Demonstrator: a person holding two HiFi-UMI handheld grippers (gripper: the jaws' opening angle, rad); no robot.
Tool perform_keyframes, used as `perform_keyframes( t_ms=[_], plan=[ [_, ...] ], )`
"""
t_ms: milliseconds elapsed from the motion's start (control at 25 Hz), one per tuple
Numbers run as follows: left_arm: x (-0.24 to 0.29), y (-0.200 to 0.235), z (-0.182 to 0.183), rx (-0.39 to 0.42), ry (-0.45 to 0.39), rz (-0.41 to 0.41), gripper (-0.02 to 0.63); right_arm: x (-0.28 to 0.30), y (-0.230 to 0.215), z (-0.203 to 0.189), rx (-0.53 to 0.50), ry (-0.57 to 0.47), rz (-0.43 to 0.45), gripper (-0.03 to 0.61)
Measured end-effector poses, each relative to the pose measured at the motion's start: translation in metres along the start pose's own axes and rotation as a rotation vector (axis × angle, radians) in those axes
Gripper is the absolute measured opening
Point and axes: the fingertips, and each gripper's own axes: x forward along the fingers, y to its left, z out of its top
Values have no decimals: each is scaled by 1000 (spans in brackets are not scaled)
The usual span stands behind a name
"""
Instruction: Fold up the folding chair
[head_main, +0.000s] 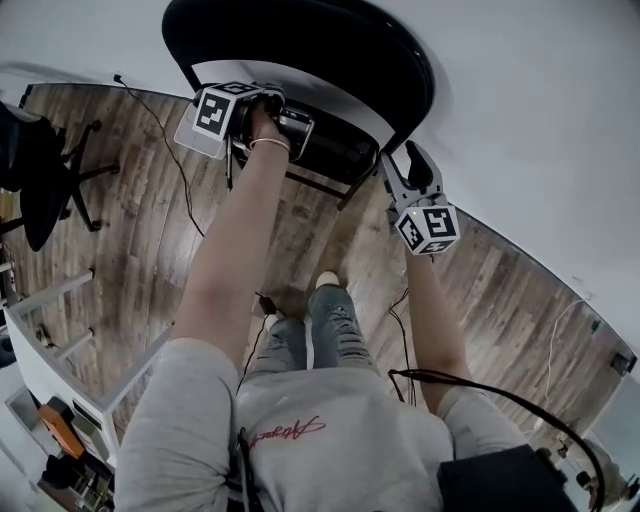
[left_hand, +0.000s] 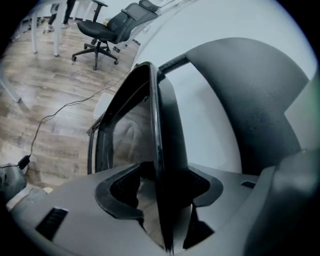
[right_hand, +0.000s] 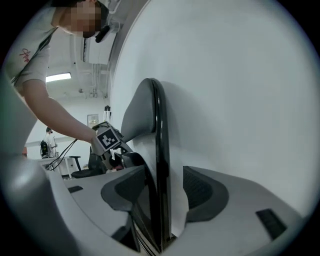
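**Both tongs stand open around the folding chair by the wall**

The folding chair (head_main: 300, 50) stands on the wooden floor (head_main: 120, 200) close against a white wall (head_main: 520, 100), straight ahead of the person, whose shoes (head_main: 327, 281) point toward it. Its rounded black panel fills the top of the head view, with the dark tube frame just below.

The left tongs (head_main: 292, 125) reach the chair's upper left part, arm stretched out and marker cube (head_main: 222, 110) facing up. In the left gripper view the left tongs (left_hand: 165, 185) stand apart with the chair's thin black edge (left_hand: 159, 120) running upright between them. A pale gap shows between that edge and one pad. Whether the other pad touches the dark frame beside it I cannot tell.

The right tongs (head_main: 405, 172) sit at the chair's right side, lower down. In the right gripper view the right tongs (right_hand: 162, 195) are spread wide, and the chair's narrow black rim (right_hand: 159, 130) passes between them with space on both sides, so nothing is clamped. The left tongs' marker cube (right_hand: 107, 140) shows beyond the rim.

An office chair (head_main: 40, 170) stands well apart at the left, and a thin cable (head_main: 170, 140) trails over the floorboards
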Motion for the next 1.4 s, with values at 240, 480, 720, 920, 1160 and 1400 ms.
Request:
perform_keyframes(
  t_ms=[240,480,720,920,1160,1400],
  plan=[
    [-14,-7,-1,65,123,-278,281,-35,45,-6,-76,76,50,224],
    [-67,1,22,147,118,-585,129,-57,99,35,-161,-33,126,224],
    [-185,24,-13,459,28,-713,49,-76,169,77,-198,-117,148,215],
    [-292,34,-44,674,-13,-837,37,-111,246,120,-246,-217,157,53],
    [-414,42,-49,1046,-228,-956,31,-139,341,150,-332,-259,198,24],
    [-482,76,-50,1199,-321,-998,31,-170,407,151,-267,-209,265,17]
  ],
)
